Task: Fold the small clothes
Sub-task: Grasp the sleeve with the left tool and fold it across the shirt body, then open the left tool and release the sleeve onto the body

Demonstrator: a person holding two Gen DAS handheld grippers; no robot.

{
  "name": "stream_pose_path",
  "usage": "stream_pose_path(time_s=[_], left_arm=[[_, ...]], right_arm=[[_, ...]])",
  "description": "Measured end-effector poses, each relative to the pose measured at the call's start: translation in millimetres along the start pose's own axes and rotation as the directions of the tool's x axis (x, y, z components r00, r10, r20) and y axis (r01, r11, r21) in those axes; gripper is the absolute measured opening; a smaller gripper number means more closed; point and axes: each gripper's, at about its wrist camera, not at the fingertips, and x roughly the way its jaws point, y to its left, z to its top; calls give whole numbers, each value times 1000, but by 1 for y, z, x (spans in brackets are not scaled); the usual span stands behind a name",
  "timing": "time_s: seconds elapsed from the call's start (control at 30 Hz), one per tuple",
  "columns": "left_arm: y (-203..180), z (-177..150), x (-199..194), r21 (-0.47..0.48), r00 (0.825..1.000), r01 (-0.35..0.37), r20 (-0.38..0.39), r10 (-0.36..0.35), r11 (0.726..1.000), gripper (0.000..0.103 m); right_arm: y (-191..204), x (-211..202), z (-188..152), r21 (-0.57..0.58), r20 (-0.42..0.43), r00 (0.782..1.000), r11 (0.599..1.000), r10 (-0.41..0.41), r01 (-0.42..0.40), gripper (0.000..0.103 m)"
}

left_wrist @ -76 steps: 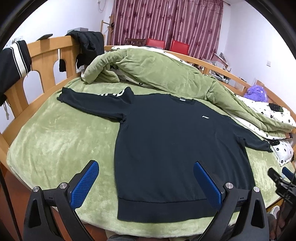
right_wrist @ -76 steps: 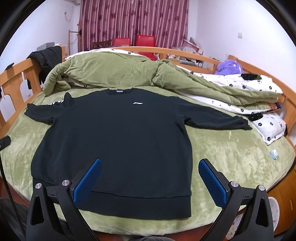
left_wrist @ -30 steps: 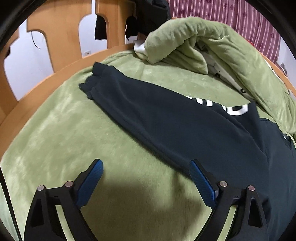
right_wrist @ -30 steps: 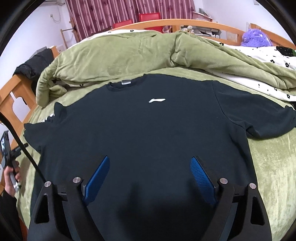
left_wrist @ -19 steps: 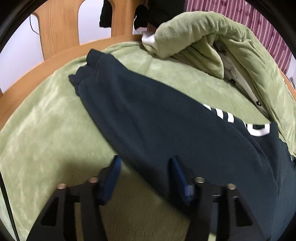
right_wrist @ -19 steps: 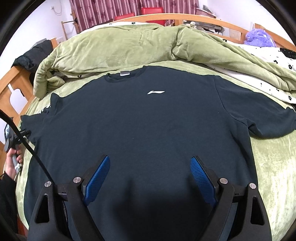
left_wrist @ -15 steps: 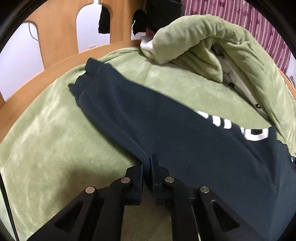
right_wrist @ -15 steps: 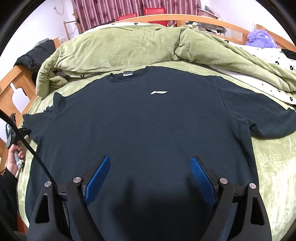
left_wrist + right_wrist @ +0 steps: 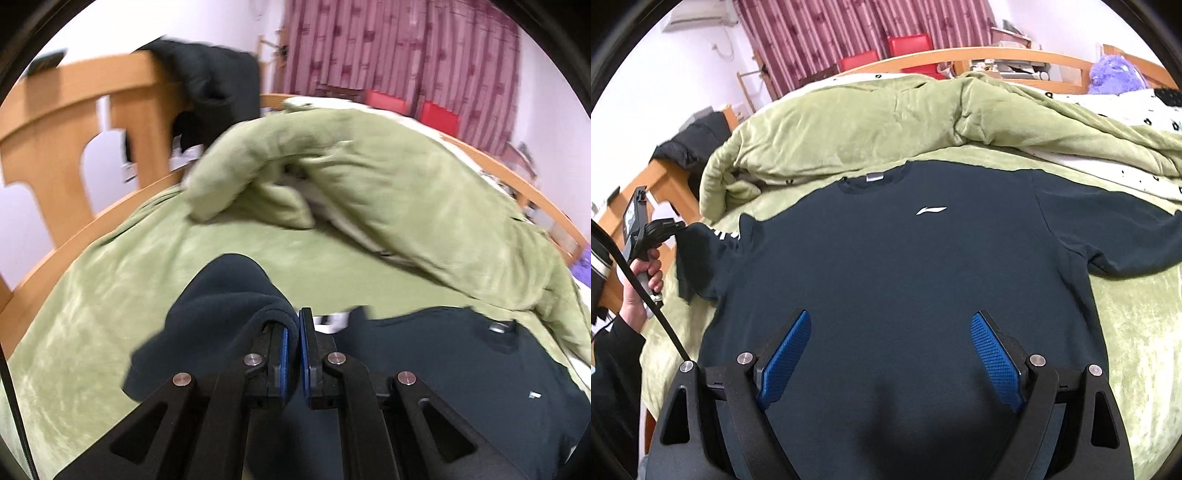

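Black sweatshirt (image 9: 886, 273) lies collar-away; left tongs (image 9: 294, 339) pinch its sleeve (image 9: 221, 306), right tongs (image 9: 890, 354) gape empty.

The left gripper (image 9: 294, 334), wide open over the hem 2.5 s ago, is now clamped on the left sleeve (image 9: 221, 306) of the black sweatshirt (image 9: 905, 266). That sleeve, earlier stretched flat toward the left edge of the bed (image 9: 110, 258), is lifted and bunched over the gripper, drawn in toward the body. The right gripper (image 9: 890, 354) has moved from the hem up over the chest.
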Motion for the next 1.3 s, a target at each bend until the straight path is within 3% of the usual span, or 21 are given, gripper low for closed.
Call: stream_pose_path(time_s=[0.27, 0.53, 0.67, 0.87, 1.07, 1.2, 1.3], left_arm=[[-118, -24, -17, 90, 993, 120, -26, -118, 989, 6], [-221, -88, -7, 126, 971, 212, -140, -194, 969, 6], [-258, -116, -4, 161, 965, 225, -172, -197, 961, 6], [-282, -146, -5, 167, 953, 238, -231, -197, 957, 8], [-284, -160, -28, 242, 955, 224, -249, -163, 944, 33], [-272, -158, -61, 285, 979, 174, -156, -134, 943, 67], [-260, -156, -88, 322, 988, 146, -100, -120, 935, 67]], right_arm=[[-39, -16, 0, 61, 44, 999, 998, -16, 13, 88], [-77, -23, -3, 149, 43, 999, 989, 11, -17, 88], [-81, -31, -4, 145, 63, 998, 989, 6, -15, 88], [-89, -39, -5, 144, 77, 997, 990, -7, -4, 88], [-94, -47, 2, 195, 95, 995, 980, 18, -37, 88], [-85, -52, 5, 189, 112, 993, 981, 23, -44, 88], [-73, -55, 7, 174, 113, 993, 984, 28, -48, 88]])
